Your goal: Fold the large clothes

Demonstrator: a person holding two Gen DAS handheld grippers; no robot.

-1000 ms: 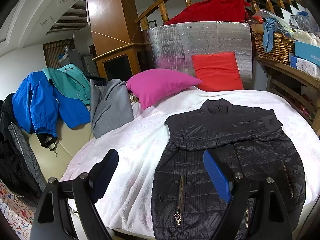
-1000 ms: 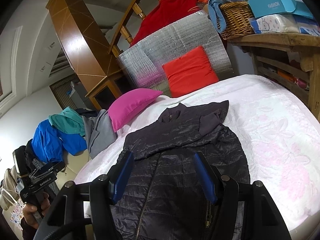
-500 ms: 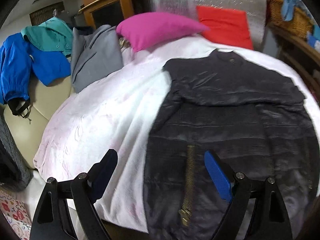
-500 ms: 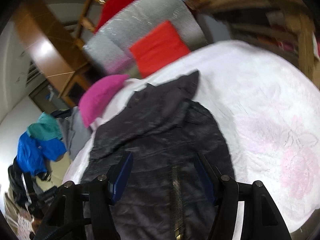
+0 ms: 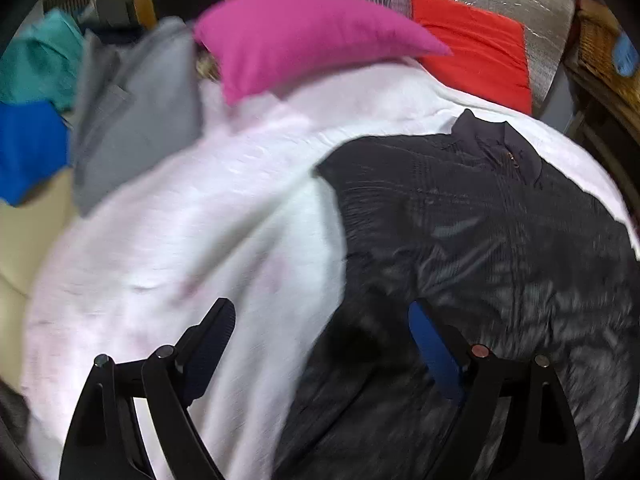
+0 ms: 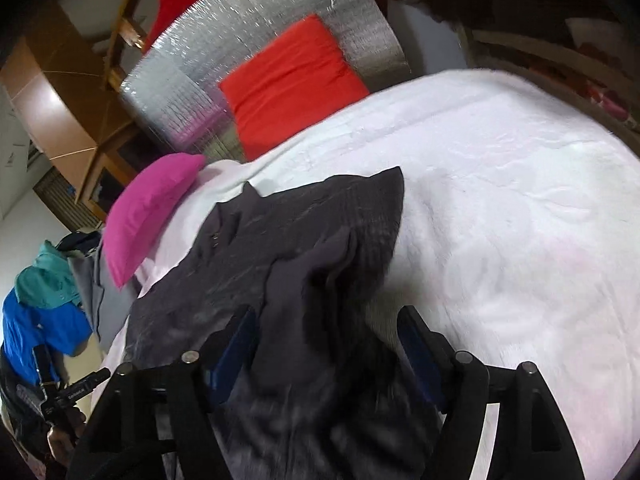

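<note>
Hovering Over a Black Jacket

The left gripper (image 5: 320, 344) spreads wide over the near left edge of the black jacket (image 5: 500, 248); the right gripper (image 6: 326, 340), jaws opening, straddles its right side, pads clear. The jacket lies flat on the white blanket (image 6: 500, 200), pink pillow (image 5: 296, 36) beyond.

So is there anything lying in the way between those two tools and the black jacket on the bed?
Nothing visible. The black jacket lies flat on the white blanket, and both the left tool and the right tool have open space straight down to it. The pink pillow lies well beyond the collar.
</note>
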